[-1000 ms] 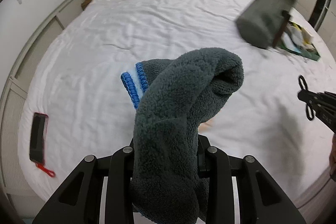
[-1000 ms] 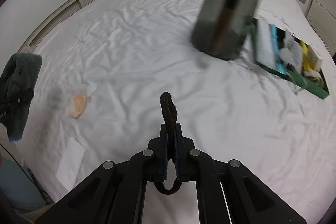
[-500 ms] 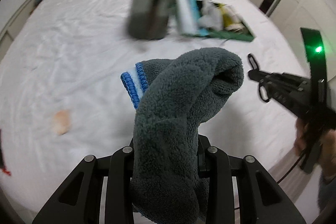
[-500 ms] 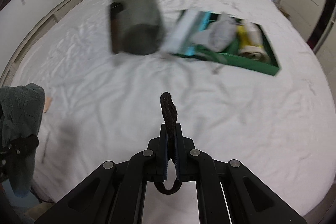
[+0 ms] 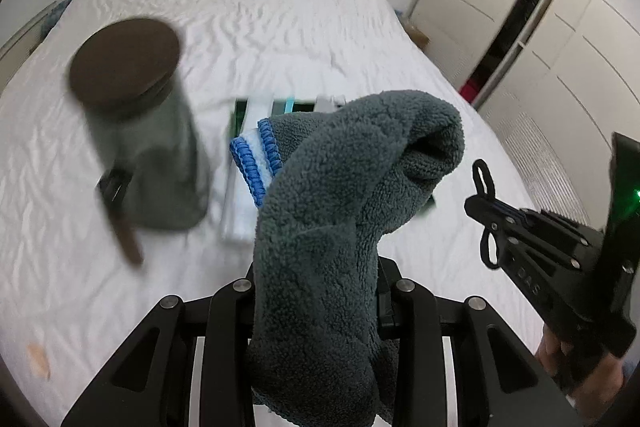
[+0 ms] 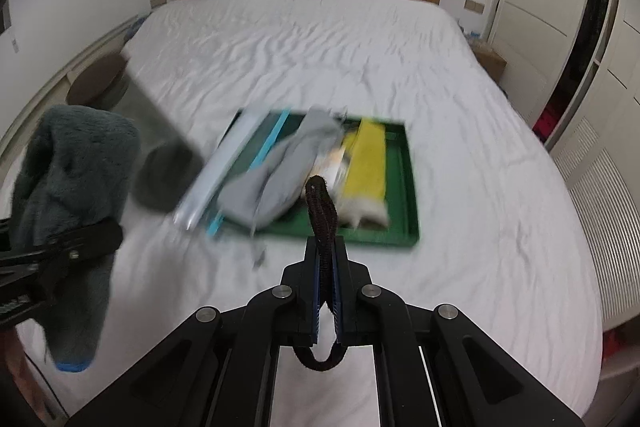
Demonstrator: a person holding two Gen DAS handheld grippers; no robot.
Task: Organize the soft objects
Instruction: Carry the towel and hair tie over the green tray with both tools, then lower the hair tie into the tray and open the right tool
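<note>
the left hand-held gripper (image 5: 316,291) is clenched on a dark grey fleece sock (image 5: 336,211) – its long axis runs up and away from the jaws, the toe end flopping over to the right, the blue-and-white cuff (image 5: 256,163) pointing left. the right hand-held gripper (image 6: 326,259) is clamped tight on a dark brown hair tie (image 6: 322,211), whose loop stands upright out of the tips, the rest hanging below. both hang over the white bed (image 6: 320,47), near a green tray (image 6: 408,203) of soft things – blurred. a dark lidded jar (image 5: 136,131) stands beside the tray.
</note>
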